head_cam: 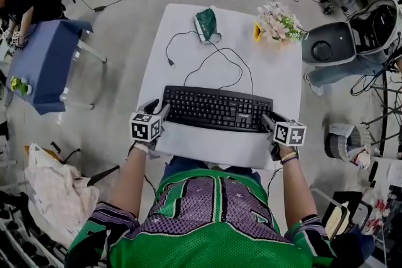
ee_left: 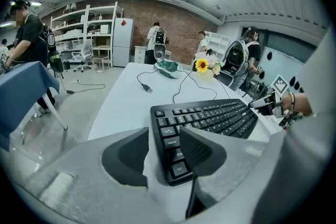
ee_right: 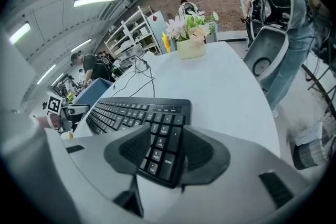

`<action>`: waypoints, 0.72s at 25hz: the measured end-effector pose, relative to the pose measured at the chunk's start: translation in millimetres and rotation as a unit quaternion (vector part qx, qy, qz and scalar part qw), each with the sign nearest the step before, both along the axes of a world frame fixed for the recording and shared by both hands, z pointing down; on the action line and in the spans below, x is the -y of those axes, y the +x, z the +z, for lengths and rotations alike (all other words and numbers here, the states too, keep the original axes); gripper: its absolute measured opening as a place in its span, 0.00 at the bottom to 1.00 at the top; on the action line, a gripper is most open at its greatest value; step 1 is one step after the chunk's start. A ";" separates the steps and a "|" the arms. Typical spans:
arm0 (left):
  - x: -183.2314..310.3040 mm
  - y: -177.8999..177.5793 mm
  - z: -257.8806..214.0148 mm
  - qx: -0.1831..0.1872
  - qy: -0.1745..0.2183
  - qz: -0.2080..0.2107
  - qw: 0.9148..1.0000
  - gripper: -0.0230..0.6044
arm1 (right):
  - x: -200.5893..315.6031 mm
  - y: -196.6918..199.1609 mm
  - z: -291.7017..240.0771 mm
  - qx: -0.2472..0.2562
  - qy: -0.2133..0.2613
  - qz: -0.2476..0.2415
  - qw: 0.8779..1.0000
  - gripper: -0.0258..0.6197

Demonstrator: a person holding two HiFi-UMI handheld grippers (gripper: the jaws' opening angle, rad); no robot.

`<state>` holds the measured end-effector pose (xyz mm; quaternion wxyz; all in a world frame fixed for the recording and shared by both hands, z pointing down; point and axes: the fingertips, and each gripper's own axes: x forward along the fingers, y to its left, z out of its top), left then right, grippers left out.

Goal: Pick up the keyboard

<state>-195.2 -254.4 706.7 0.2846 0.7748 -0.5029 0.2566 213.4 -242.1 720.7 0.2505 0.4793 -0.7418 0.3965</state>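
Checking grips: left claw (ee_left: 164, 136) and right claw (ee_right: 165, 134) both stand open, holding nothing, each framing one short end of the keyboard (head_cam: 217, 108), flat on the surface (head_cam: 270, 72). I judge it light, stiff, smooth plastic; take both end edges together.

The left gripper's (ee_left: 164, 150) jaws stand apart around the near corner of the black keyboard (ee_left: 212, 117), with white worktop (ee_left: 123, 105) showing beside one jaw. Ahead, a cable (ee_left: 174, 99) trails toward flowers (ee_left: 202, 64).
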 end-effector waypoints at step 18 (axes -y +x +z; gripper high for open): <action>-2.3 9.9 23.0 -0.047 -0.067 0.011 0.997 0.36 | -0.3 0.9 2.6 0.046 -0.018 0.002 0.999 0.32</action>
